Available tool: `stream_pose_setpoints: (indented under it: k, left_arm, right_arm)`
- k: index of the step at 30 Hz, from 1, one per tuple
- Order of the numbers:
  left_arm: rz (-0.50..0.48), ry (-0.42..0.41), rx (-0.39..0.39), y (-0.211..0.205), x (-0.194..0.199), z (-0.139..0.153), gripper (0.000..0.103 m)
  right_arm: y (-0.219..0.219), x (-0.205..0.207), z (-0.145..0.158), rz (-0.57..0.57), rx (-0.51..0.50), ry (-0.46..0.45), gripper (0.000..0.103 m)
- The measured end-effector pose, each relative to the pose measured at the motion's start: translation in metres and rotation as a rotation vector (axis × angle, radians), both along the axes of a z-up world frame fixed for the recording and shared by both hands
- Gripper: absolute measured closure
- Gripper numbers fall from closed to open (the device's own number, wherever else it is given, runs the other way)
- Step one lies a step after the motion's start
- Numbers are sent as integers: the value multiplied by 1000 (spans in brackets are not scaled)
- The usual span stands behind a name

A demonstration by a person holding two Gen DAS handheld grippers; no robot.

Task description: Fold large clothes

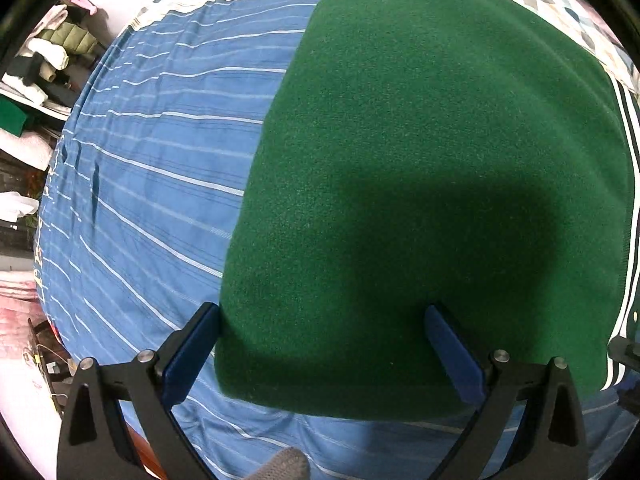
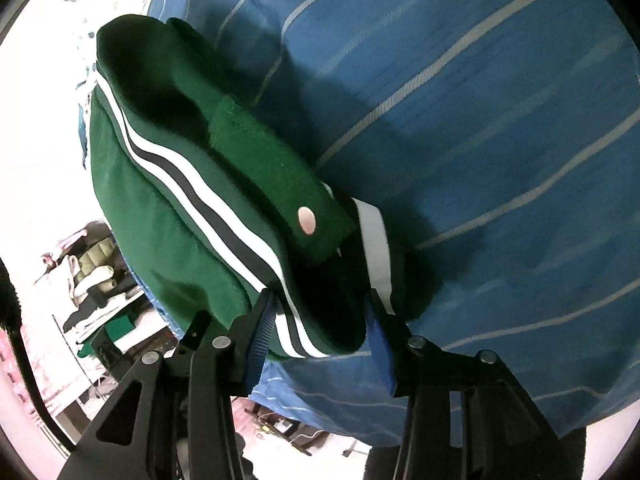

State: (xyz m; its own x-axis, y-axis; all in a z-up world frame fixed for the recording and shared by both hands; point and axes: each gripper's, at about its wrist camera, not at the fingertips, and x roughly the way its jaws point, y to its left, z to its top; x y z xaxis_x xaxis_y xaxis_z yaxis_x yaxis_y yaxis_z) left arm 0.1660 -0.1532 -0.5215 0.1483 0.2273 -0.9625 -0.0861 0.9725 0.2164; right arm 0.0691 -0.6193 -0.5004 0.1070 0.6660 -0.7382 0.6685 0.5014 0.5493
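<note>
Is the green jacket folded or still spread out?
Folded: green jacket lies as one compact block on the blue sheet, layers stacked at its striped hem.

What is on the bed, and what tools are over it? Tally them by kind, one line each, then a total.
Green jackets with striped trim: 1
Blue striped bedsheets: 1
Claws: 2 (left claw, right claw)
Total: 4
Shelf clutter in the background is too small to count.

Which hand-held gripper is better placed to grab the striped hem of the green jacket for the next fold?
Right. The right hand-held gripper already straddles the striped hem of the green jacket, though not visibly clamped. The left hand-held gripper hangs open over plain fabric.
</note>
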Motion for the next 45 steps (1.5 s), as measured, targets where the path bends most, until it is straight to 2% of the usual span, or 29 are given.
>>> stream_pose_setpoints:
  k: [2, 5, 8, 10, 12, 13, 14, 15, 16, 17, 18, 20, 21, 22, 24, 27, 30, 31, 33, 34, 36, 38, 41, 45]
  left_arm:
    - [-1, 4, -3, -4, 1, 2, 0]
    - [-8, 16, -40, 1, 1, 8, 0]
    - [2, 8, -82, 9, -1, 21, 0]
    - [6, -4, -91, 19, -3, 33, 0]
    - [23, -21, -100, 33, -4, 43, 0]
    - [35, -32, -106, 44, -2, 47, 0]
    - [43, -38, -113, 54, 0, 51, 0]
    - [53, -54, -136, 68, 4, 54, 0]
    - [58, -70, -157, 76, 8, 56, 0]
    - [61, -84, -175, 83, 12, 56, 0]
    - [54, -93, -213, 93, 20, 54, 0]
    - [28, -90, -299, 103, 34, 46, 0]
    - [11, -86, -381, 108, 45, 39, 0]
    - [2, -82, -430, 110, 52, 33, 0]
    - [-30, -67, -576, 108, 70, 16, 0]
    - [-113, -43, -733, 90, 92, -8, 0]
    - [-195, -26, -780, 67, 108, -27, 0]
    - [-203, -27, -781, 63, 111, -30, 0]
    - [-207, -43, -780, 58, 117, -32, 0]
    - [-206, -47, -785, 58, 118, -31, 1]
    - [-206, -66, -779, 59, 115, -27, 10]
    - [-218, -73, -762, 60, 113, -22, 16]
    - [-225, -78, -752, 63, 116, -11, 20]
    - [-220, -98, -766, 73, 125, 1, 20]
  right_arm:
    - [10, 5, 8, 44, -50, -21, 85]
    - [13, 5, 37, 93, -145, -69, 98]
    - [8, 1, 61, 102, -209, -98, 98]
    - [9, 3, 55, 130, -251, -76, 98]
    - [24, 14, 40, 178, -246, -27, 96]
    - [27, 20, 40, 188, -237, -17, 94]
    - [28, 24, 42, 191, -230, -19, 82]
    - [27, 29, 51, 200, -243, -38, 75]
    - [23, 33, 62, 199, -264, -86, 55]
    - [19, 39, 74, 188, -278, -142, 43]
    - [15, 45, 77, 186, -279, -175, 20]
    - [12, 66, 79, 207, -282, -260, 15]
    - [13, 74, 75, 222, -273, -281, 15]
    - [14, 86, 66, 244, -254, -296, 15]
    - [18, 104, 50, 304, -247, -328, 15]
    - [21, 127, 13, 370, -136, -367, 15]
    - [21, 139, -16, 411, -28, -379, 9]
    - [24, 145, -23, 407, 13, -384, 4]
    - [28, 153, -30, 383, 64, -391, 2]
    - [27, 158, -32, 359, 86, -392, 2]
    - [27, 163, -32, 302, 143, -423, 5]
    - [29, 166, -31, 256, 151, -436, 31]
    - [34, 167, -27, 213, 164, -446, 52]
    - [53, 170, -5, 191, 150, -461, 61]
